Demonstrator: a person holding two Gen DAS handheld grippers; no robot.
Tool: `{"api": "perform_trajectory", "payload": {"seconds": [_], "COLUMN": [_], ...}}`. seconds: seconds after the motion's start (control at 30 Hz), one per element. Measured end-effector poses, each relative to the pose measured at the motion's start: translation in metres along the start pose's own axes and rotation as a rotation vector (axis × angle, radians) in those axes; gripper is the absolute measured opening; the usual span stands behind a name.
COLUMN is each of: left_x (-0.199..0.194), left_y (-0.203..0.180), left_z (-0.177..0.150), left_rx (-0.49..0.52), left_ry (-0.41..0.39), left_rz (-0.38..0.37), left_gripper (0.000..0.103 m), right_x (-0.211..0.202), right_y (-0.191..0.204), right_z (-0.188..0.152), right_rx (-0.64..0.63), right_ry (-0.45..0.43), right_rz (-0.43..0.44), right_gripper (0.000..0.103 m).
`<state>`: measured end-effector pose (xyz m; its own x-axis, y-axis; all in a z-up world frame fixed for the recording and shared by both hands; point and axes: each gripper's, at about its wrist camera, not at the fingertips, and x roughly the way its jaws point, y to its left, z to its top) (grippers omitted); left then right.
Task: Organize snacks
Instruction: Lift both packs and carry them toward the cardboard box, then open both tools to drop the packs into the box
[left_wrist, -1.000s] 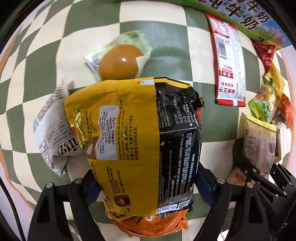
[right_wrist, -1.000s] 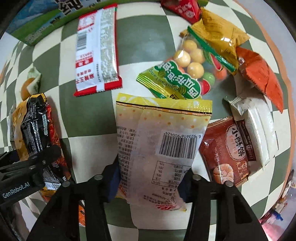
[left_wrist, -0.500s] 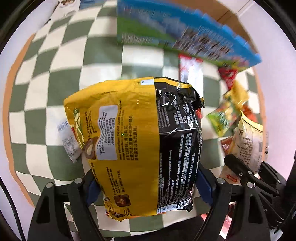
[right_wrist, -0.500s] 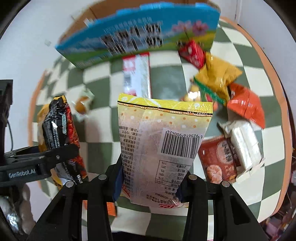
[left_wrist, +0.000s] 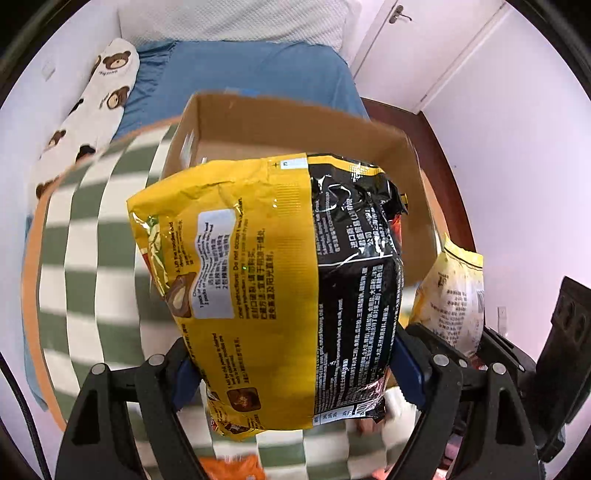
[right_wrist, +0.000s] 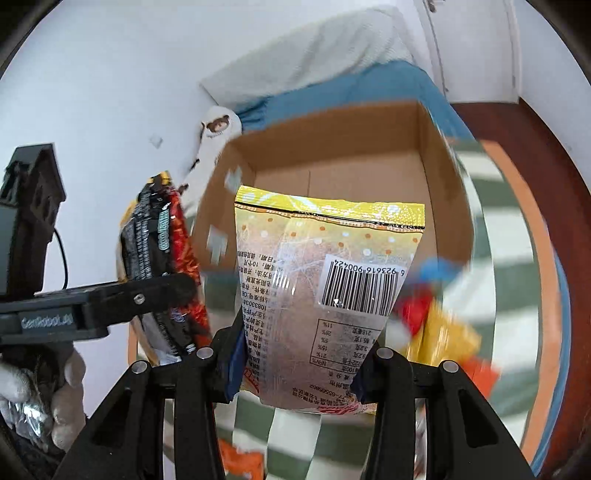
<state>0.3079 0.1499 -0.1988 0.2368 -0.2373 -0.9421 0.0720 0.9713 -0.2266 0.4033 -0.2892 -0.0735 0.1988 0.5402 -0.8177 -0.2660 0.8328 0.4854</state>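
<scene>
My left gripper (left_wrist: 295, 373) is shut on a big yellow and black noodle pack (left_wrist: 273, 280) and holds it up in front of an open cardboard box (left_wrist: 295, 122). My right gripper (right_wrist: 299, 373) is shut on a pale yellow snack bag with a barcode (right_wrist: 325, 291), held up before the same box (right_wrist: 332, 155). The box looks empty inside. The noodle pack (right_wrist: 162, 266) and left gripper show at the left of the right wrist view; the yellow bag (left_wrist: 454, 295) shows at the right of the left wrist view.
A green and white checkered table (left_wrist: 85, 258) lies below, blurred. Loose snack packets (right_wrist: 443, 332) lie at the right of the table. A bed with a blue sheet (left_wrist: 240, 70) and a bear-print pillow (left_wrist: 92, 107) stands behind the box.
Both grippers have lifted their packs off the table and tilted up toward the cardboard box, whose open inside now shows. The loose snacks have dropped low in view.
</scene>
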Motion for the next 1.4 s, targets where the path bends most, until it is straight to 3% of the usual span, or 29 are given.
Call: {"api": "perform_trajectory", "payload": {"seconds": [0.13, 0.23, 0.47, 0.73, 0.8, 0.83, 0.9, 1.13, 1.4], "left_x": [0.041, 0.066, 0.13, 0.171, 0.177, 0.177, 0.178, 0.163, 0.125], "left_y": [-0.011, -0.005, 0.01, 0.013, 0.017, 0.016, 0.02, 0.02, 0.009], "left_z": [0.083, 0.123, 0.17, 0.182, 0.182, 0.182, 0.181, 0.177, 0.158], "left_rx": [-0.011, -0.023, -0.007, 0.004, -0.006, -0.009, -0.025, -0.049, -0.046], "left_ry": [0.05, 0.105, 0.229, 0.304, 0.3, 0.295, 0.275, 0.206, 0.118], "left_rz": [0.06, 0.087, 0.143, 0.161, 0.17, 0.179, 0.183, 0.173, 0.164], "left_gripper": [0.085, 0.085, 0.085, 0.085, 0.087, 0.087, 0.09, 0.09, 0.09], "right_x": [0.037, 0.075, 0.168, 0.227, 0.237, 0.242, 0.247, 0.245, 0.207], "right_y": [-0.022, -0.035, -0.062, -0.084, -0.088, -0.09, -0.093, -0.111, -0.118], "right_z": [0.068, 0.101, 0.143, 0.163, 0.166, 0.168, 0.168, 0.167, 0.158], "right_rx": [-0.016, -0.024, -0.042, -0.075, -0.067, -0.075, -0.09, -0.055, -0.035], "right_ry": [0.024, 0.069, 0.193, 0.257, 0.271, 0.277, 0.28, 0.268, 0.216], "right_rz": [0.009, 0.012, 0.009, 0.002, -0.003, -0.016, -0.054, -0.076, -0.109], "right_gripper": [0.046, 0.046, 0.046, 0.048, 0.064, 0.08, 0.089, 0.09, 0.09]}}
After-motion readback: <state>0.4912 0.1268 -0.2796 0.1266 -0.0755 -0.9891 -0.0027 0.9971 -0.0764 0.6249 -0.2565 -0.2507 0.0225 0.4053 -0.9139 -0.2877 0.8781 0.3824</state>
